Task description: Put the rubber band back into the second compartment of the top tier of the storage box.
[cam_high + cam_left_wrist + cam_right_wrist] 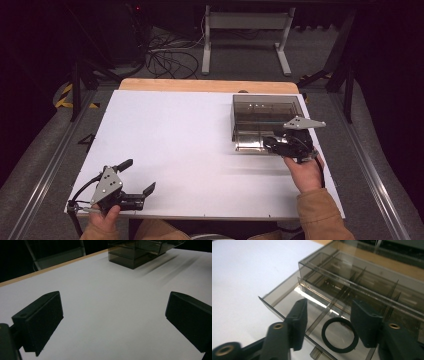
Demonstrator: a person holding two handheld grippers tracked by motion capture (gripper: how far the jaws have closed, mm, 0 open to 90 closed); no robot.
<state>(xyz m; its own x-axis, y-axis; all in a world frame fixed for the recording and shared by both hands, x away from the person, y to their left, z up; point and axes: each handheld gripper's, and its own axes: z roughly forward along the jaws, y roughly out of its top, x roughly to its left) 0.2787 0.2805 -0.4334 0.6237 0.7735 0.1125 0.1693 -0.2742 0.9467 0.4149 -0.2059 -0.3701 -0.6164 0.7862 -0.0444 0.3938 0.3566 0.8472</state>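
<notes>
Two grippers work at the white table. At four o'clock, the right gripper hangs jaws parted and empty over the pulled-out drawer of a smoky organizer box, just above a black ring on the drawer floor. At seven o'clock, the left gripper rests wide open, holding nothing. Closing off-centre could likely flick the ring against the divider or nudge the drawer.

In the high view the right tongs cover the near part of the smoky plastic drawer box. In the left gripper view its far end runs past the top edge.
</notes>
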